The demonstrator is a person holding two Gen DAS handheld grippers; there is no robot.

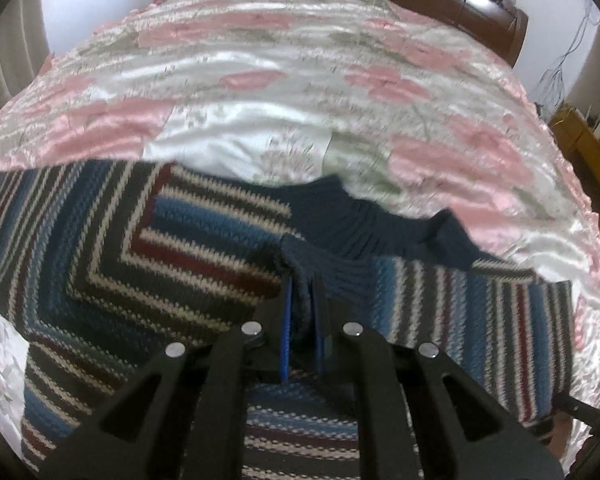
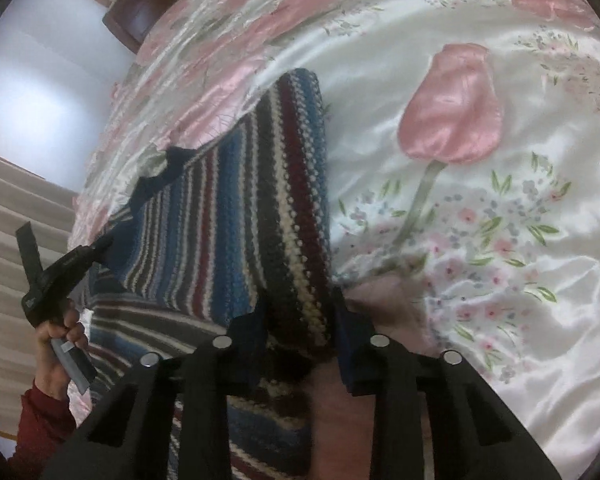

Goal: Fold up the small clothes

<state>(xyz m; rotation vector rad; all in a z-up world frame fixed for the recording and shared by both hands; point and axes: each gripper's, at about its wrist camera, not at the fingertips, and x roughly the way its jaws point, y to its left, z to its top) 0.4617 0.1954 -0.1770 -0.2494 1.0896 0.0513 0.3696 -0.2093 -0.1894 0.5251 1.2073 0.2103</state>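
Left tongs (image 1: 302,312): closed narrow on the navy ribbed collar (image 1: 332,268) of the striped knit sweater (image 1: 148,248); the blue-lined fingers (image 1: 286,328) pinch the knit between them.
Right tongs (image 2: 300,320): clamped on a folded edge of the same sweater (image 2: 236,216), with the striped knit bunched thick between the two fingers.
Sweater: navy, blue, maroon and cream stripes; it lies on the bed at the near side, part of it lifted by both tongs. In the left wrist view one panel with angled stripes spreads to the left, and a panel with upright stripes reaches to the right.
Bedspread (image 1: 260,92): shiny white satin with pink flowers and green stems; a large pink tulip (image 2: 452,108) sits just right of the lifted sweater edge in the right wrist view.
Person's hand (image 2: 58,340): at the near left in the right wrist view, in a red sleeve (image 2: 40,432), gripping the handle of the other tool.
Headboard (image 1: 480,12): dark wood, at the far end of the bed.
Curtain (image 1: 8,52): pale, at the far left.
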